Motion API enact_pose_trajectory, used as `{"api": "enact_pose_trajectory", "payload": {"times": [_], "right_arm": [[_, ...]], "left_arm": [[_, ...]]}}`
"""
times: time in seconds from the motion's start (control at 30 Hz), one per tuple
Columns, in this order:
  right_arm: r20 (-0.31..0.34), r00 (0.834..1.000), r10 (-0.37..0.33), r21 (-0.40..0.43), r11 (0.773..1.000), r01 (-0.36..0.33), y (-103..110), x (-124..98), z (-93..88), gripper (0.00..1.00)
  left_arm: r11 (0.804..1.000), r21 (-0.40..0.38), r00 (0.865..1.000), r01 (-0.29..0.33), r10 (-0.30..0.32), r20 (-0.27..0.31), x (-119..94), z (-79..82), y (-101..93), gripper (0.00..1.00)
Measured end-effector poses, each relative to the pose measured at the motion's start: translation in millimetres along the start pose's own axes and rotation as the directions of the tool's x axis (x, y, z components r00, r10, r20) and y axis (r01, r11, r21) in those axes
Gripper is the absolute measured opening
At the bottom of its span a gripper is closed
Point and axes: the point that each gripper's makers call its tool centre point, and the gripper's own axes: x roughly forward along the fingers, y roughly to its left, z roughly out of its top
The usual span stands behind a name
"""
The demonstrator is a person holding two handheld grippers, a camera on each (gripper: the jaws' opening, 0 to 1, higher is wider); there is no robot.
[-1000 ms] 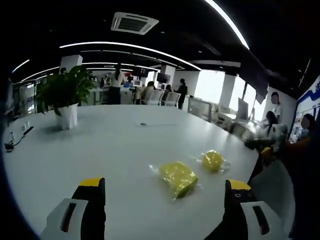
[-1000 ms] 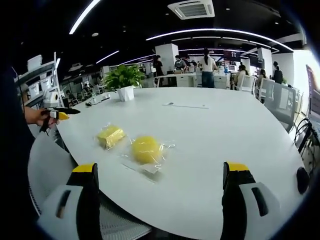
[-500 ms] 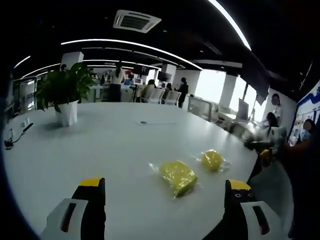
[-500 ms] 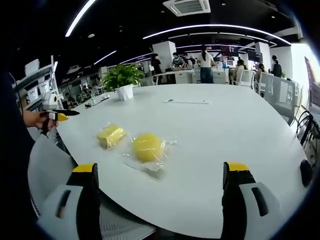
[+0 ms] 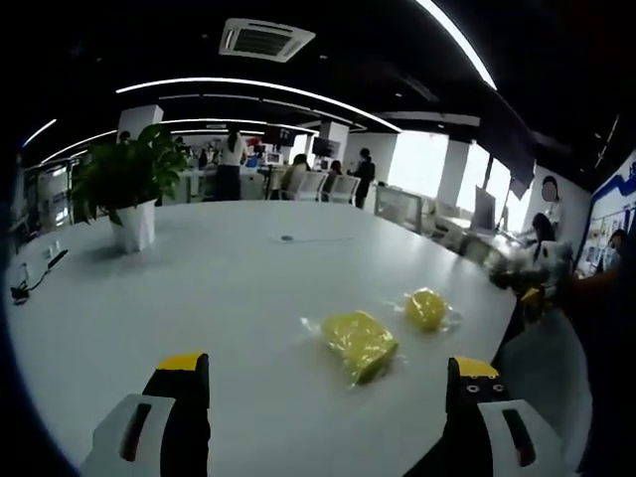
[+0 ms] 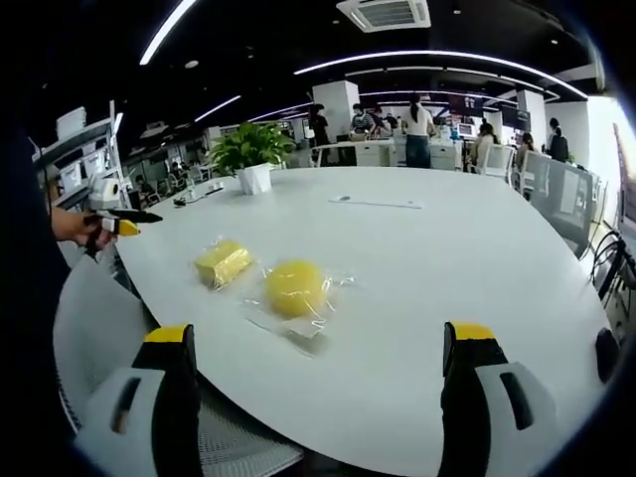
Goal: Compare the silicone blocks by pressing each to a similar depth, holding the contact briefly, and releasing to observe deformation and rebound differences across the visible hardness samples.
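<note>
Two yellow silicone blocks lie in clear bags on the white table. The squarish block sits just ahead of my left gripper, which is open and empty above the table's near edge. The round block lies beyond it to the right. In the right gripper view the round block is nearest and the squarish block lies to its left. My right gripper is open and empty, short of both. The left gripper shows at the table's far left edge in a hand.
A potted plant stands toward the table's far side. A dark cable lies at the left edge, and a small flat item at mid-table. A white mesh chair sits below the table edge. People stand at desks behind.
Both views have shifted slightly with the hands. The blocks lie where they were and both grippers stay open.
</note>
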Motion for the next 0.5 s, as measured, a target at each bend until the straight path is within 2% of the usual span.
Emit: {"api": "enact_pose_trajectory", "payload": {"times": [0.3,0.5], "right_arm": [[-0.003,1.000,-0.007,-0.009,1.000,0.007,-4.6,1.1,6.2,0.97],[-0.014,0.999,-0.031,0.017,0.999,0.031,-9.3,-1.9,6.6,0.97]], "left_arm": [[1.000,-0.027,1.000,0.000,-0.001,-0.023,-2.1,-7.6,7.6,1.00],[0.999,-0.031,0.999,0.026,-0.027,-0.031,-1.9,-13.7,-3.2,1.00]]}}
